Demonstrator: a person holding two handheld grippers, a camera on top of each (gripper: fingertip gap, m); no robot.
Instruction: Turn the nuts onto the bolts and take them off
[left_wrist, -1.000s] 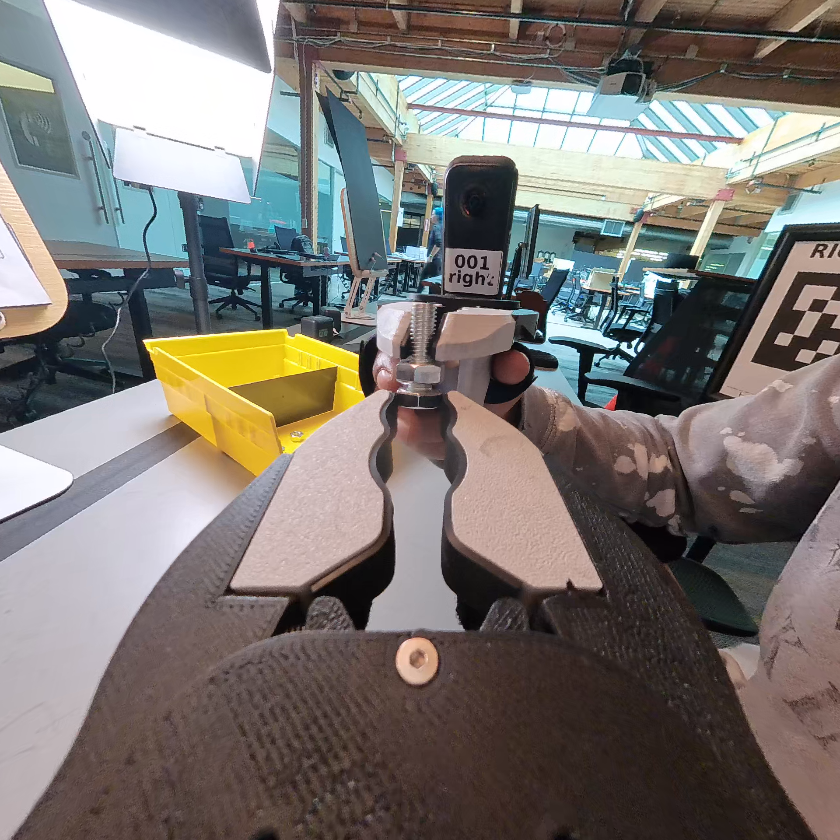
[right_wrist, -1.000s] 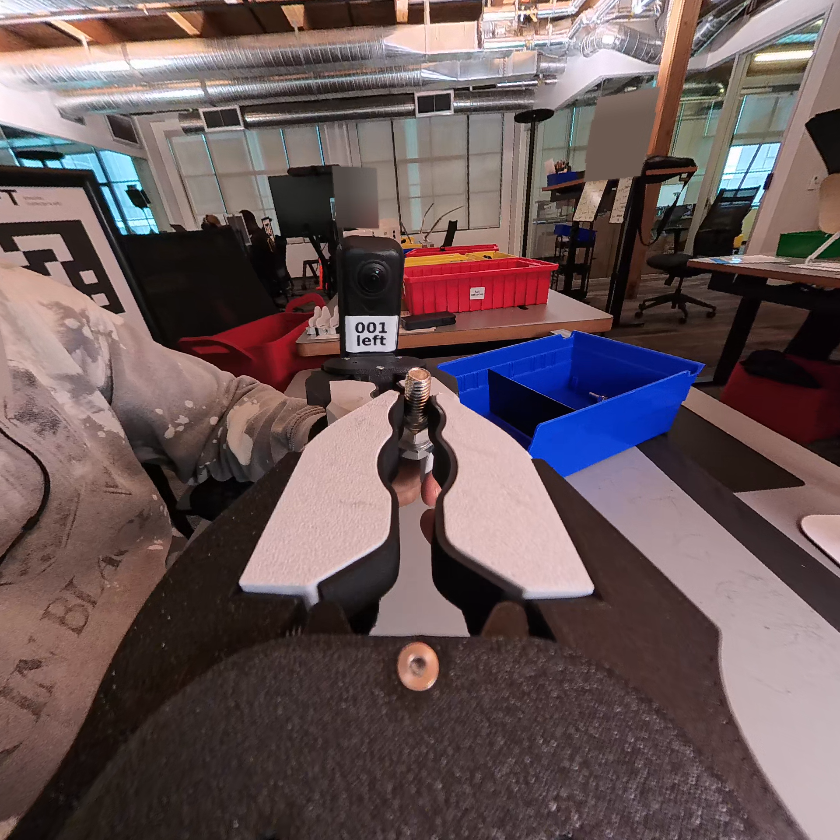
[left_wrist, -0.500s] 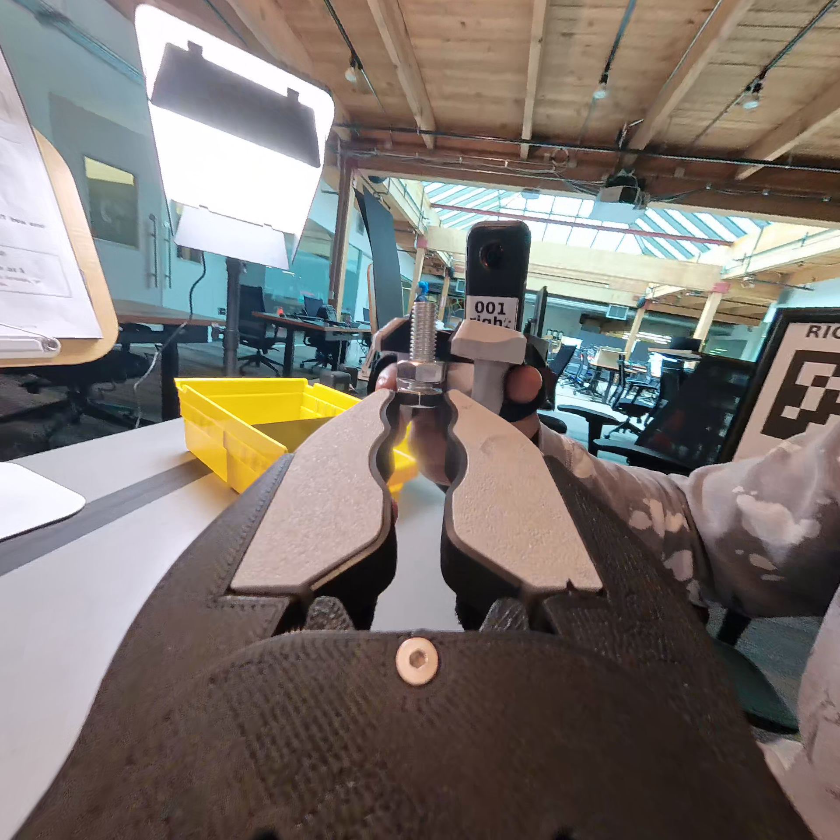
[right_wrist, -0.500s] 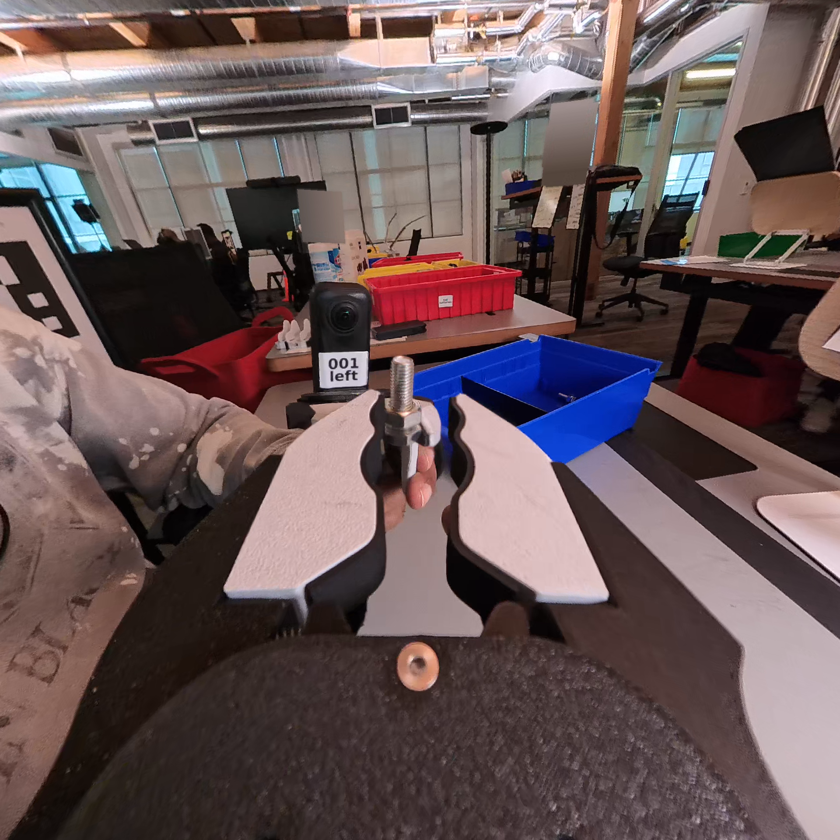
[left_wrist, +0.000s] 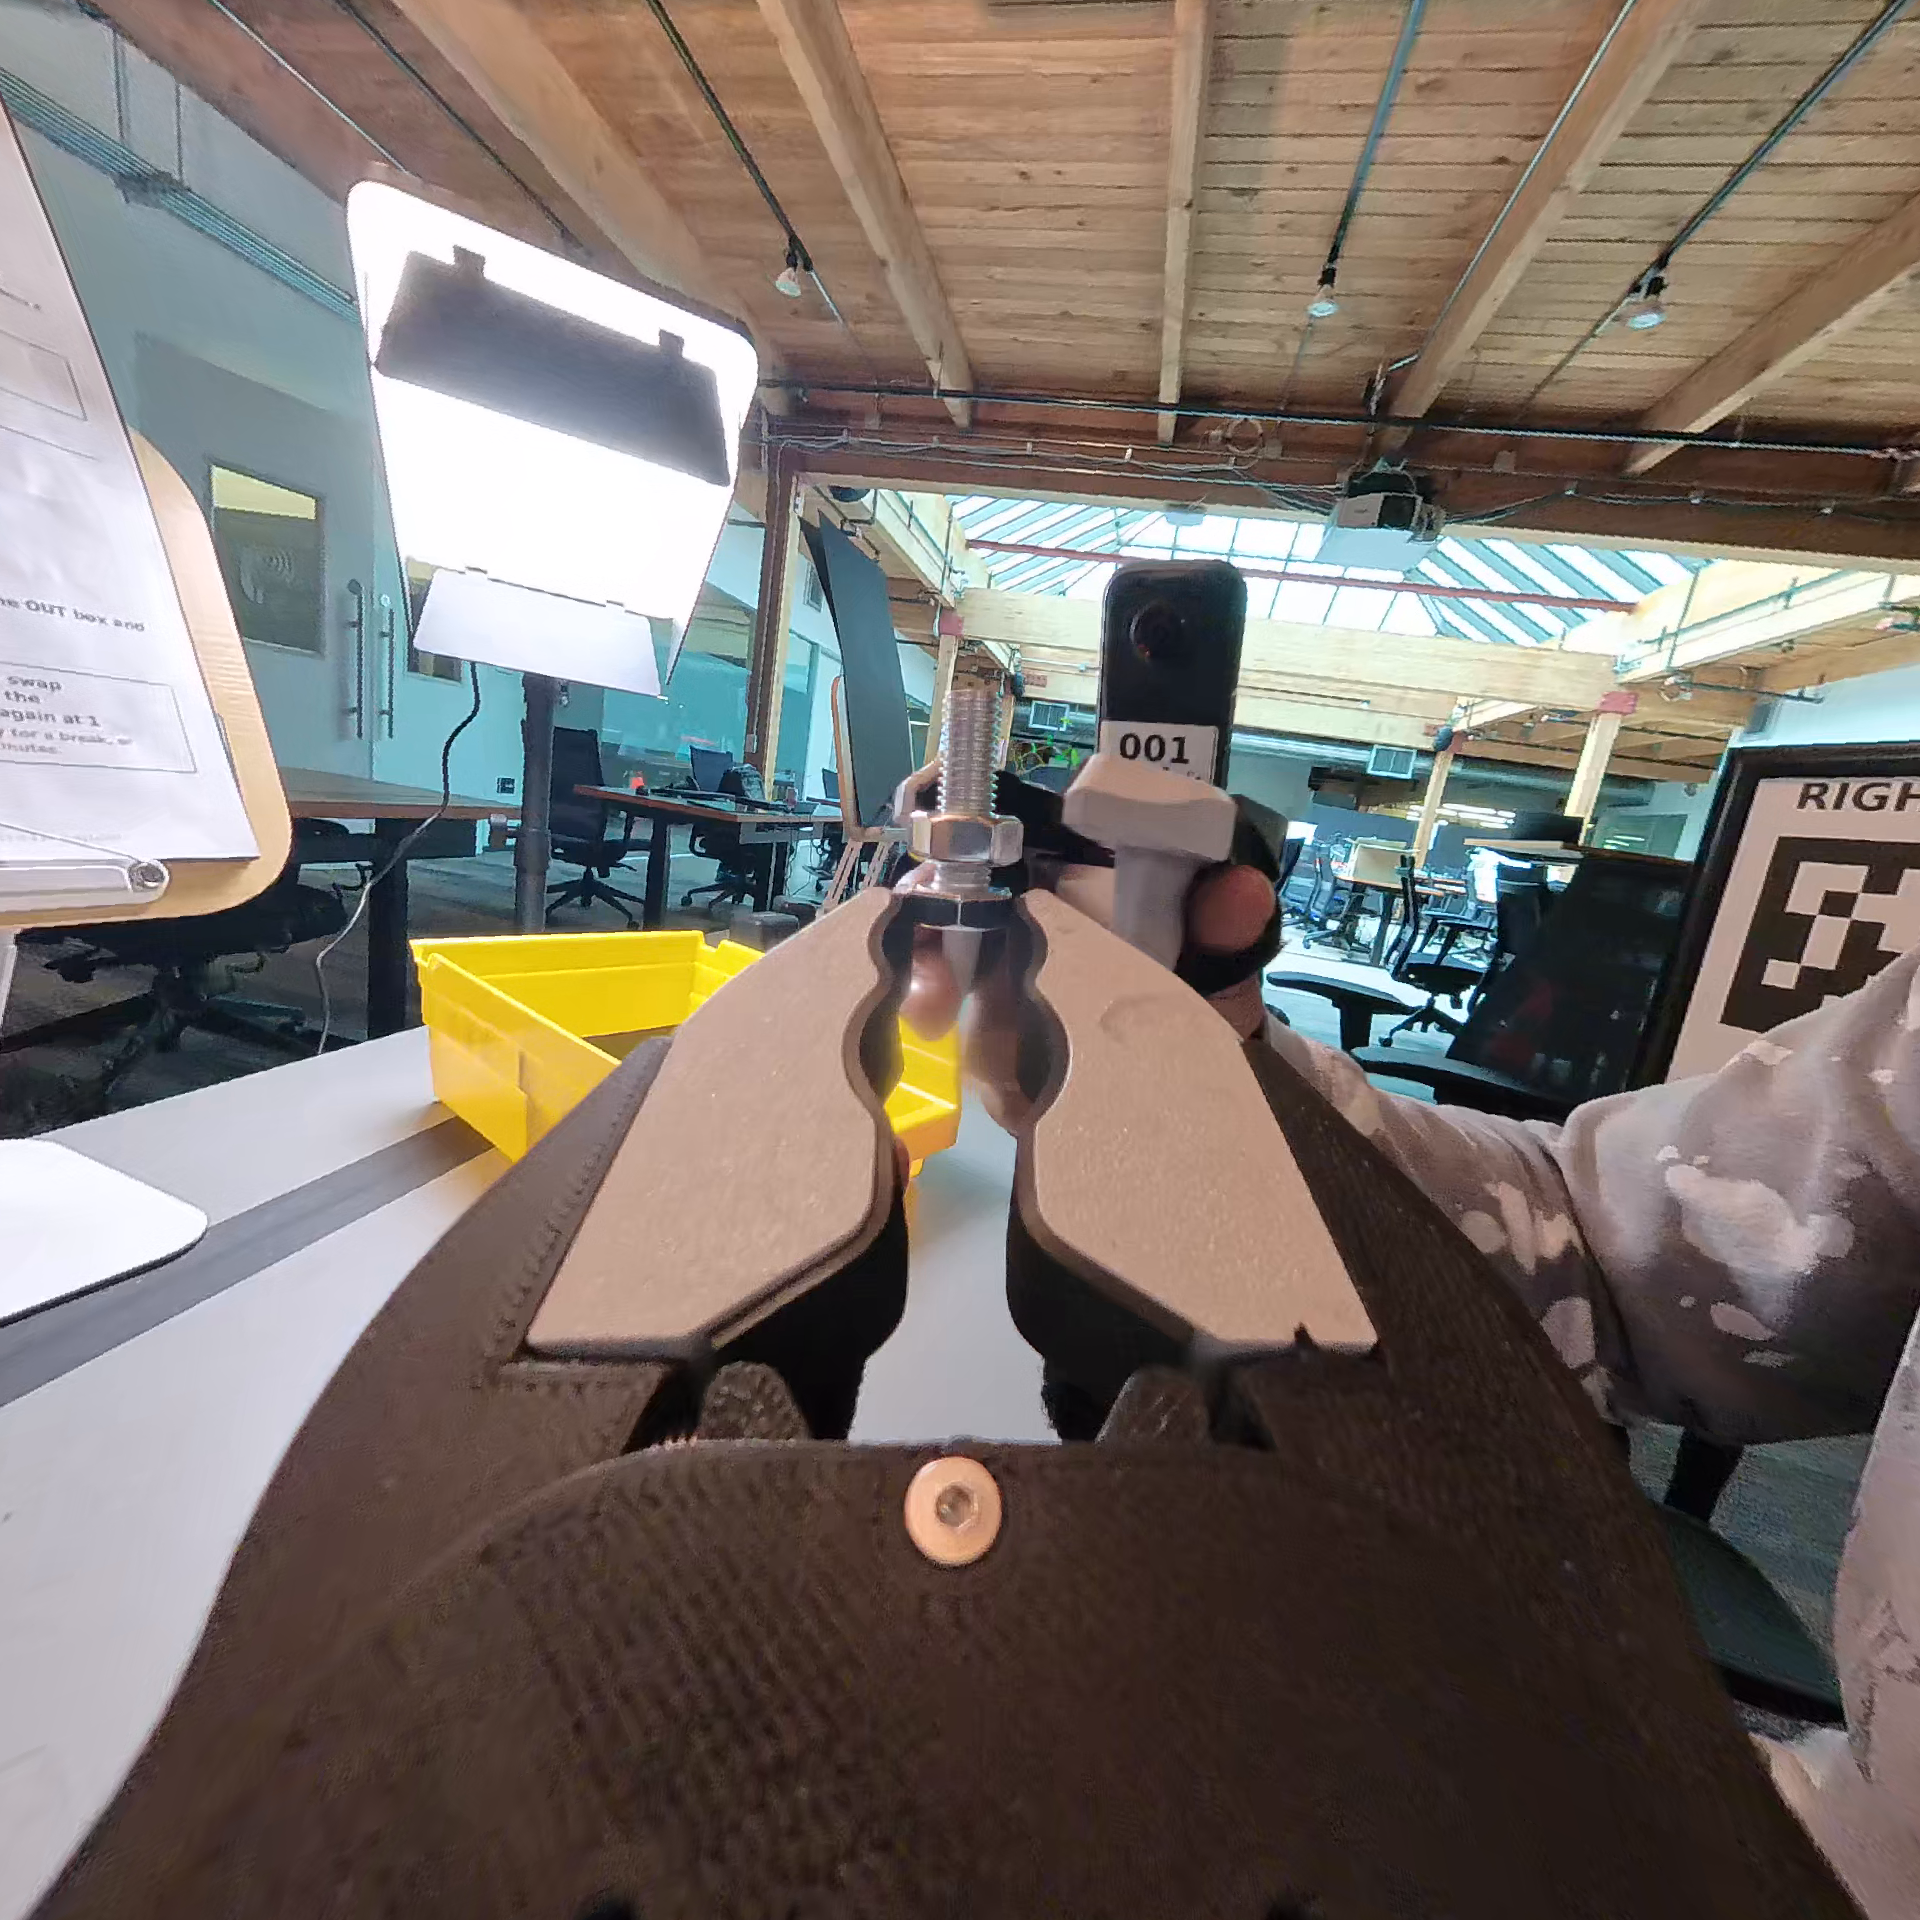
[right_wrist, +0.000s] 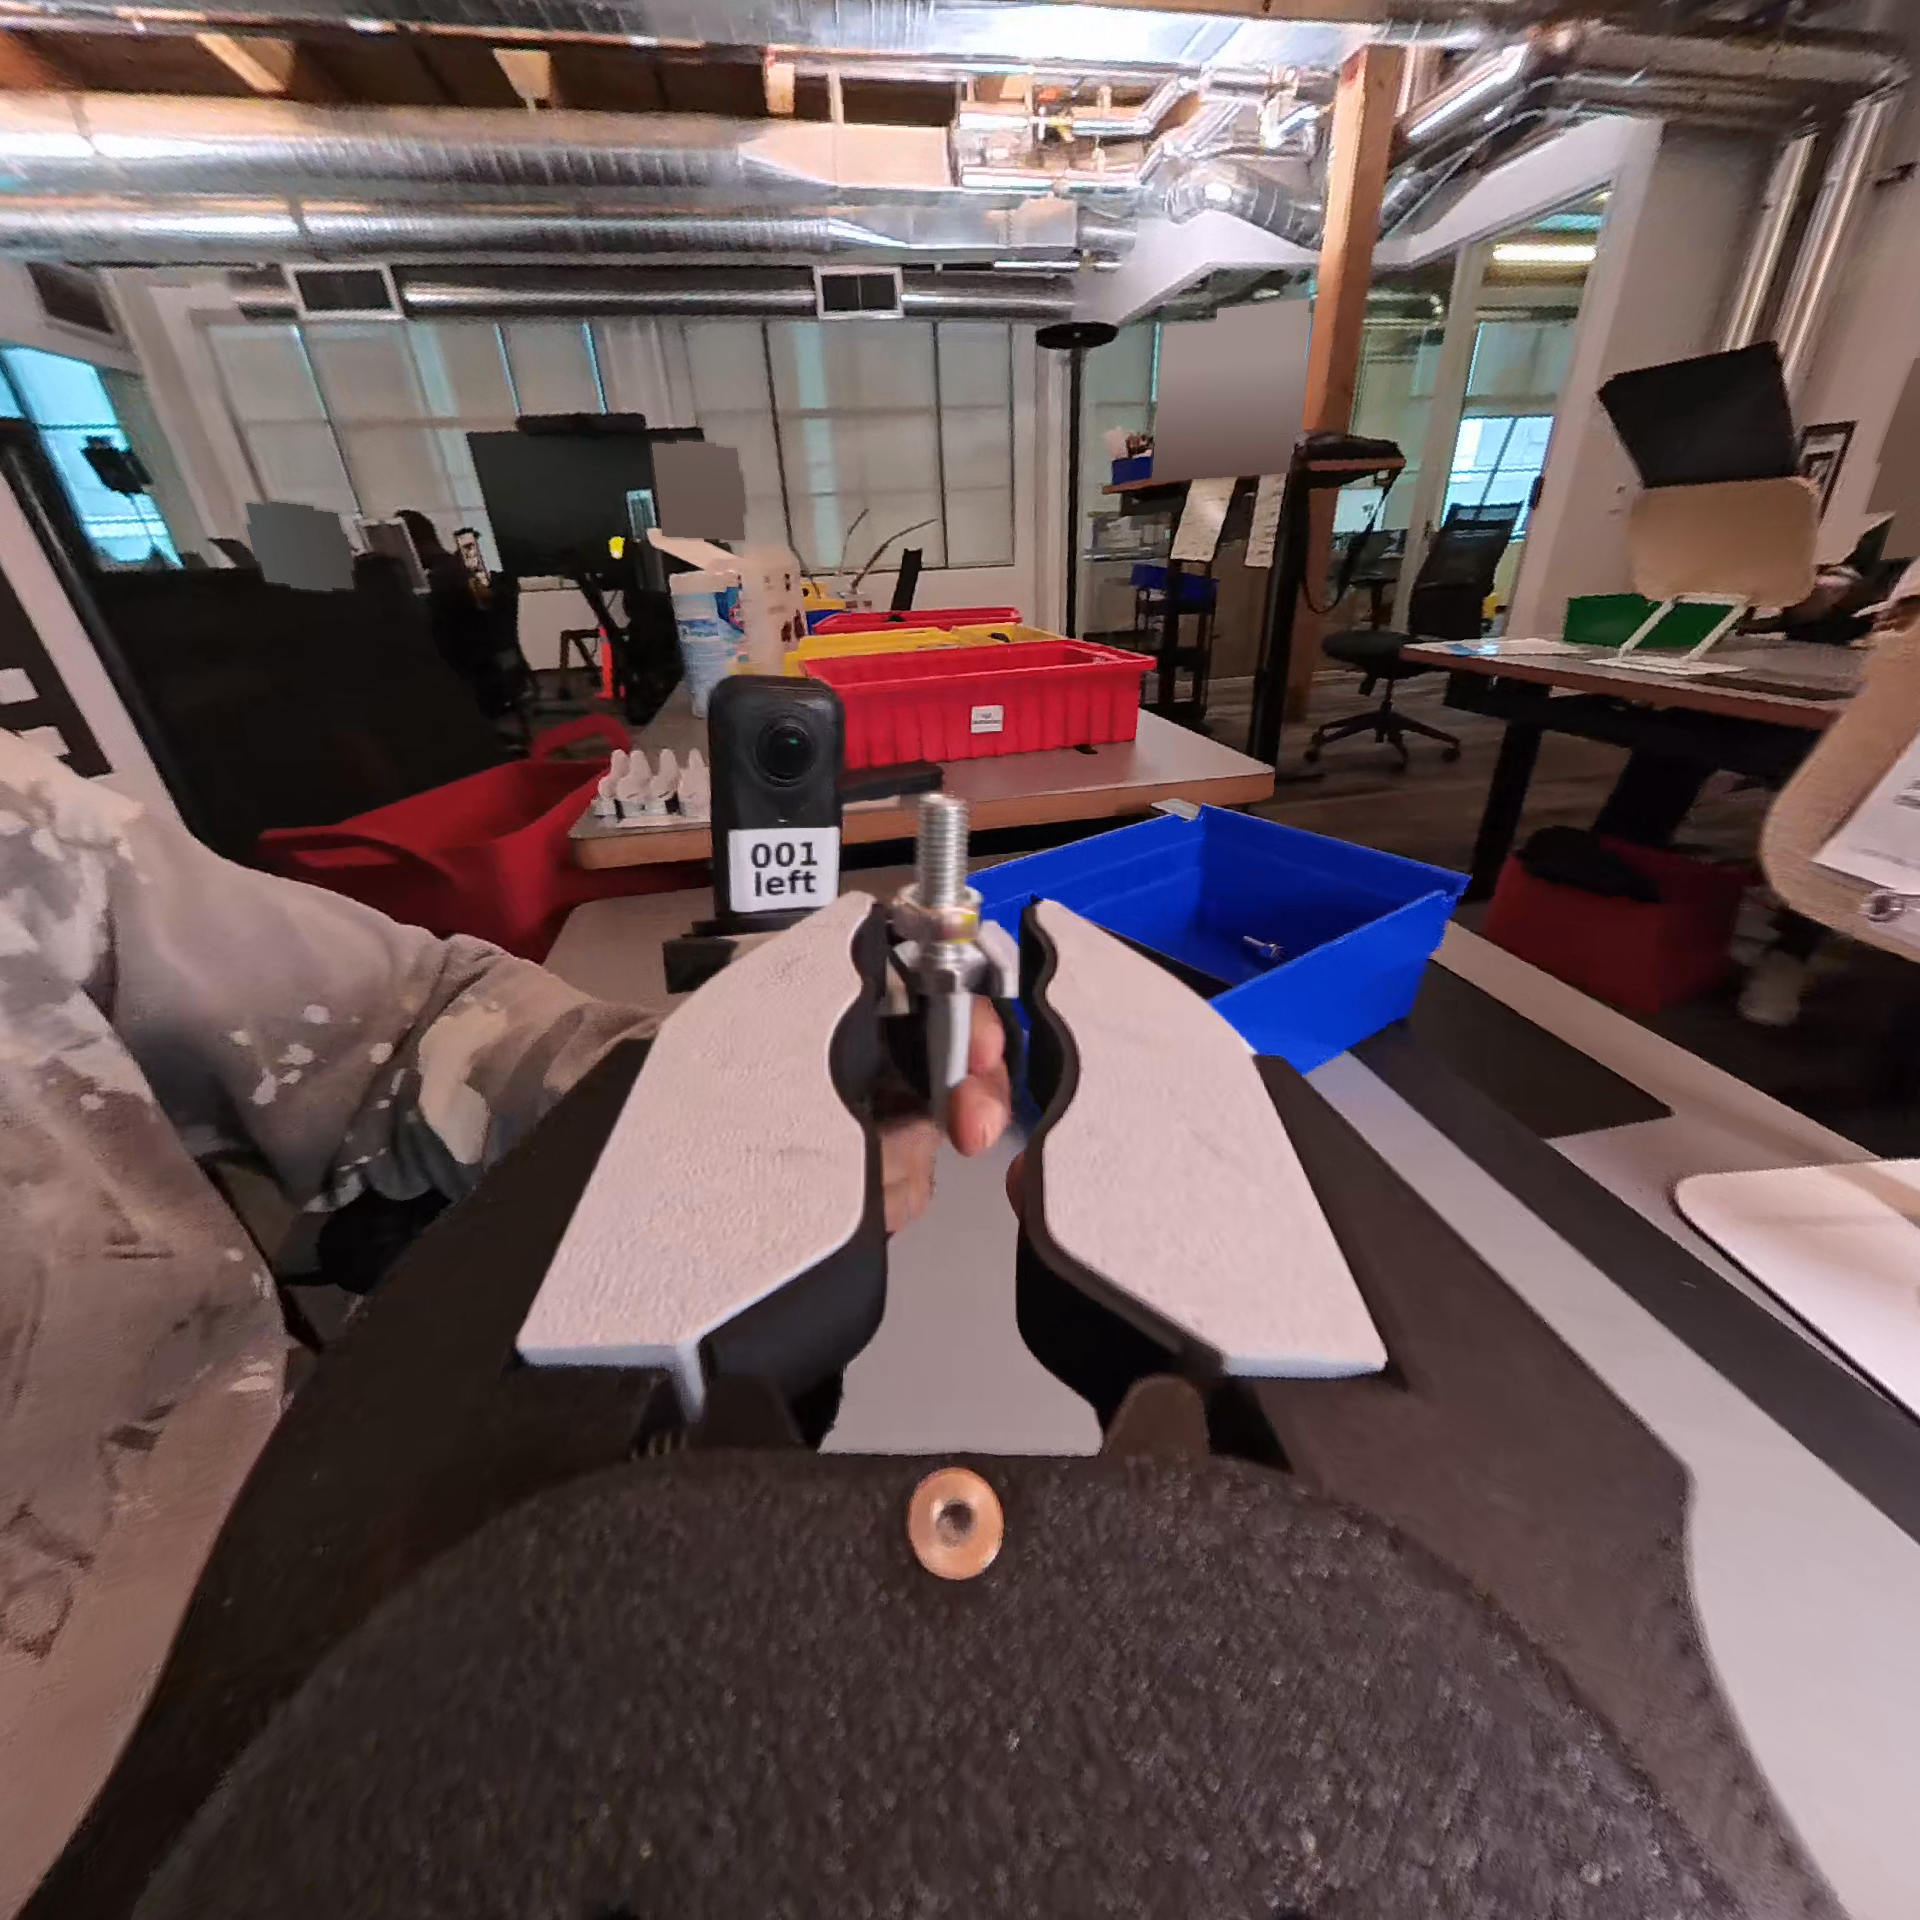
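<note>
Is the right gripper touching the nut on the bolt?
Apart. The right wrist view shows the right gripper open, with a clear gap between its right jaw and the nut on the bolt.

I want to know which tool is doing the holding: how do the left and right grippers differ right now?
The left gripper is shut on the bolt, clamping its lower hex. The right gripper is open, with its fingers apart on either side of that bolt. A yellow bin lies beyond the left gripper and a blue bin beyond the right gripper. Both grippers face the same upright bolt, which carries a nut.
</note>
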